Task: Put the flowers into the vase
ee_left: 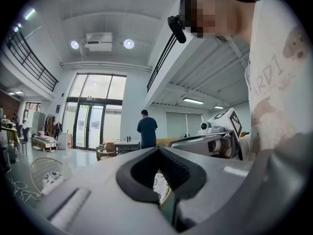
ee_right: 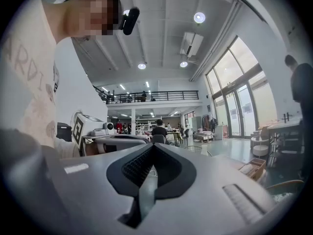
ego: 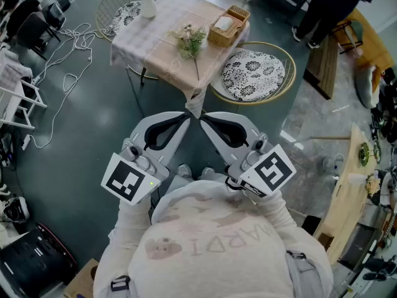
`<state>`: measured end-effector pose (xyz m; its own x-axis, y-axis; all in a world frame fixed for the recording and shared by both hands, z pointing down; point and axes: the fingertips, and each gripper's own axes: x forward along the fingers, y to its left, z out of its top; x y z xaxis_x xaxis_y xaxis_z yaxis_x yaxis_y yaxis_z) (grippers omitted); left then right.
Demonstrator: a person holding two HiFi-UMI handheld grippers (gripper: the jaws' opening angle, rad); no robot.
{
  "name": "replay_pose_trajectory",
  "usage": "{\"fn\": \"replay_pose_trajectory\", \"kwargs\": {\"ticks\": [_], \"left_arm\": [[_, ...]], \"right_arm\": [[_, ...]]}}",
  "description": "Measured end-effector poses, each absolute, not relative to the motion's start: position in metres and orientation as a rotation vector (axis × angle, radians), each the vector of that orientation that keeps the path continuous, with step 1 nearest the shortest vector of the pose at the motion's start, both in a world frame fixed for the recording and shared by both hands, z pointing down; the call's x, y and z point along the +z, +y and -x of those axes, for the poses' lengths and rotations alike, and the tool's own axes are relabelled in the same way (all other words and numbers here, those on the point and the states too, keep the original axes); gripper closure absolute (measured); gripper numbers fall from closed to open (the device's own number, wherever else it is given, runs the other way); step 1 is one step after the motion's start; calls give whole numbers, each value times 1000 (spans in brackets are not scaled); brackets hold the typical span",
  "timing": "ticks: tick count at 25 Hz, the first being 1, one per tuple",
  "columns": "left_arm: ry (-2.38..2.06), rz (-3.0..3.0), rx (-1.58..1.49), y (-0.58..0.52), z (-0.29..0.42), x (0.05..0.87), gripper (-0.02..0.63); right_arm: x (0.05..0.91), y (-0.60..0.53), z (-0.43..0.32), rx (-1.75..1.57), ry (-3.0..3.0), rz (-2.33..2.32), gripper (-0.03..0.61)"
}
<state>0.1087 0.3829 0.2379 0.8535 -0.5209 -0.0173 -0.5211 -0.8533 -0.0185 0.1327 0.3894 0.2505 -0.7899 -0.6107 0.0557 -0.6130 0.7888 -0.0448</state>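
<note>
The bunch of small pale flowers [ego: 189, 40] lies on the table [ego: 162, 54], which has a pink checked cloth. The white vase [ego: 147, 4] stands upright at the table's far left corner, apart from the flowers. Both grippers are held close to my chest, well short of the table, and their tips nearly touch each other. My left gripper [ego: 186, 114] [ee_left: 159, 150] is shut with nothing in it. My right gripper [ego: 203, 116] [ee_right: 154, 145] is also shut and holds nothing. Each gripper view points outward across the room and shows the other gripper at its side.
A wicker basket [ego: 228, 25] with tissues sits on the table's right corner. Round chairs with patterned cushions stand to the right [ego: 253, 73] and far left [ego: 124, 12] of the table. White cables [ego: 67, 51] trail on the floor at left. A person [ego: 335, 5] stands at the far right.
</note>
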Motion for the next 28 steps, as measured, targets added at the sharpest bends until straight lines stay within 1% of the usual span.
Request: {"fn": "replay_pose_trajectory", "kwargs": {"ticks": [13,20,28], "left_arm": [[837,2996,19,382,-113,235,613],[881,2992,17,371,-93,242,613],[830,3001,55,362,-70,247,613]], "right_arm": [[250,390,-136,97,-2932,-1005,552],[258,379,-126,119,-2915,-1034,551],[263,365,-122,155,-2888,-1157,551]]}}
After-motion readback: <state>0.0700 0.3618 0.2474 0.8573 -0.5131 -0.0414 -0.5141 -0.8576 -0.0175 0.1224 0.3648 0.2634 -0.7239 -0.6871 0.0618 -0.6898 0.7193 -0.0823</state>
